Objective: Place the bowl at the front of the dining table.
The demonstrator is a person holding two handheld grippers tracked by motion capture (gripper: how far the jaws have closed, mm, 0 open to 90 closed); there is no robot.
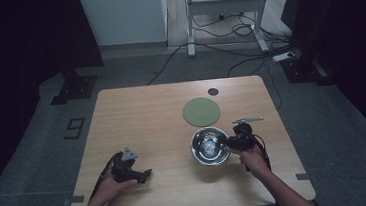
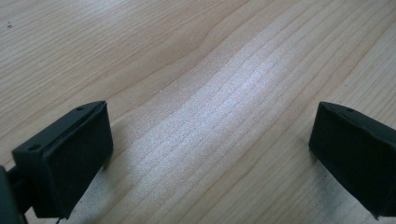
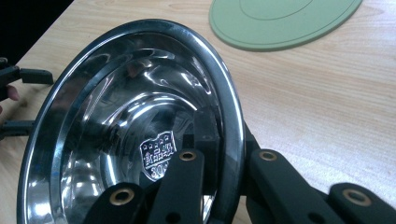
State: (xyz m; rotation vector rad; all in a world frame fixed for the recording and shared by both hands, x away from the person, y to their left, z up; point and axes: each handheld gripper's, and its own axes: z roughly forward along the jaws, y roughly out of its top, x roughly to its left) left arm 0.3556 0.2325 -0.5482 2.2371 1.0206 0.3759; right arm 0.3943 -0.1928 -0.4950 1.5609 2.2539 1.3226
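Right gripper (image 3: 219, 186) clamped on the rim of the shiny round steel bowl (image 3: 116, 121), one jaw inside, one outside. High view: bowl (image 1: 210, 146) right of centre on the light wooden table (image 1: 146, 111), flat green round mat (image 1: 201, 111) behind it toward the far edge. Left gripper (image 2: 210, 154) released, jaws wide over bare wood.

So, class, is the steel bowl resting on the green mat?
No, the steel bowl sits on bare table, nearer the person than the green mat.

Bowl (image 1: 210, 146) on table (image 1: 141, 111), mat (image 1: 201, 111) just behind; right claw (image 1: 223, 142) on bowl rim.
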